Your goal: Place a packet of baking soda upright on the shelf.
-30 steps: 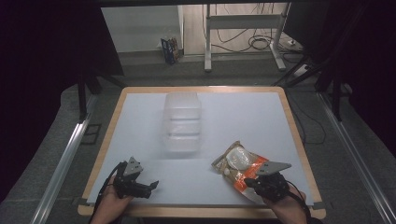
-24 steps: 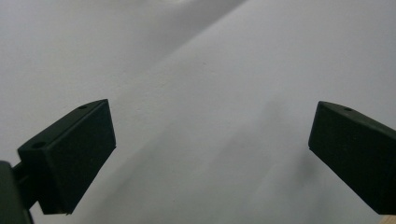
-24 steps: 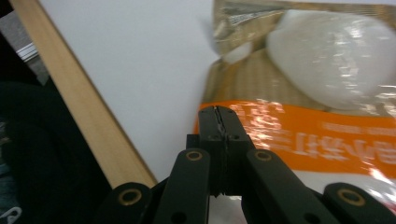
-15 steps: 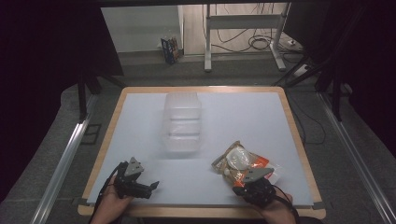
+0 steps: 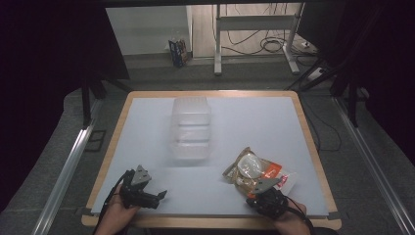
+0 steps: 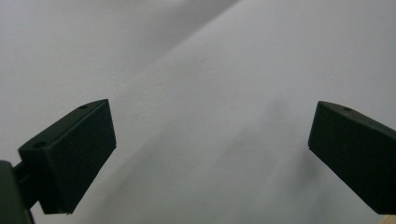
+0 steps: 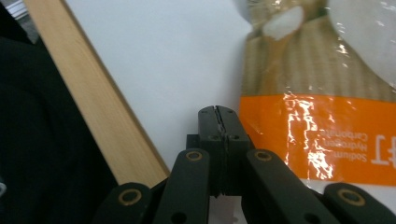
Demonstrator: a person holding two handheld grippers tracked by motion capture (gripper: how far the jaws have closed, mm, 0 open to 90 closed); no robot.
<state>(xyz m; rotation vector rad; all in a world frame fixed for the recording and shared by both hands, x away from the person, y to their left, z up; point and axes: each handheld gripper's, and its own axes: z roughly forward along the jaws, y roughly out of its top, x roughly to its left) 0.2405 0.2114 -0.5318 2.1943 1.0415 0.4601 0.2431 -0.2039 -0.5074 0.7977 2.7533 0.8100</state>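
White tabletop (image 5: 244,122) with a wooden rim carries the work, dark floor and cables beyond. Well ahead of both tongs and between them stands a clear plastic container (image 5: 191,128). Just ahead of the right gripper (image 5: 268,187) lies the orange-and-tan snack packet (image 5: 257,172), touching or nearly touching its tips. The left gripper (image 5: 159,194) rests low over bare table, jaws spread wide and holding nothing. The right one's jaws are pressed together, empty. Closed like this, they would likely only shove the slick packet away or crumple it, should the hand push on. From above the gap is unclear; the right gripper view places the packet (image 7: 322,116) beside the closed tips (image 7: 218,112), not between them.
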